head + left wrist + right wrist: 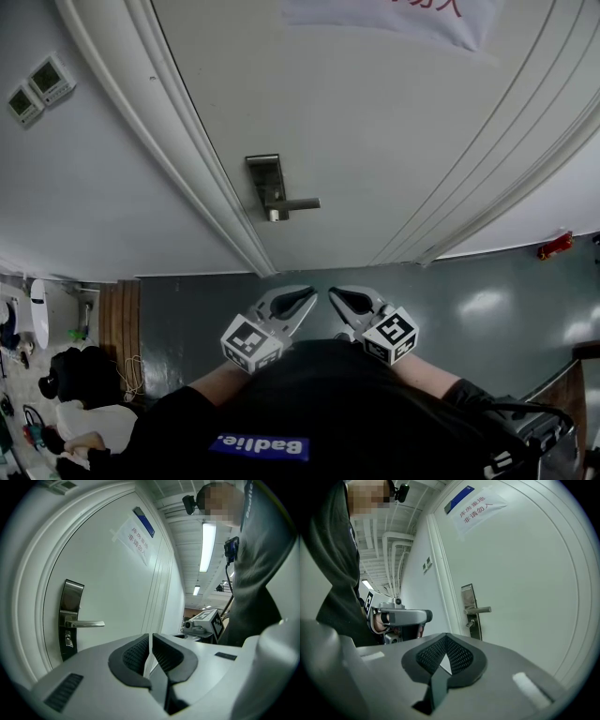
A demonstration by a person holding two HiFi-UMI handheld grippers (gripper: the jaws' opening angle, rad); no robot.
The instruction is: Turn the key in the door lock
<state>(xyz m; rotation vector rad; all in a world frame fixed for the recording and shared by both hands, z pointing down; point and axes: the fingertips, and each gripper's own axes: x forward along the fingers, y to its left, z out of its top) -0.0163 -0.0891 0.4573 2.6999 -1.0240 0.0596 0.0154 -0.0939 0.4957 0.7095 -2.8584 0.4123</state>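
The white door [375,122] carries a steel lock plate [263,178] with a lever handle [295,203]; a key [277,216] sticks out below the handle. The key also shows in the left gripper view [69,641] and in the right gripper view [472,622]. Both grippers hover close to my chest, well short of the door. My left gripper [310,293] [150,635] has its pads a thin slit apart, with nothing between them. My right gripper [334,293] [446,635] is shut and holds nothing, its tips touching.
A paper notice [394,14] with red print hangs on the door. Two wall control panels [37,89] sit left of the door frame [187,141]. A red object [555,246] lies on the grey floor at right. Bags and clutter [75,384] fill the lower left.
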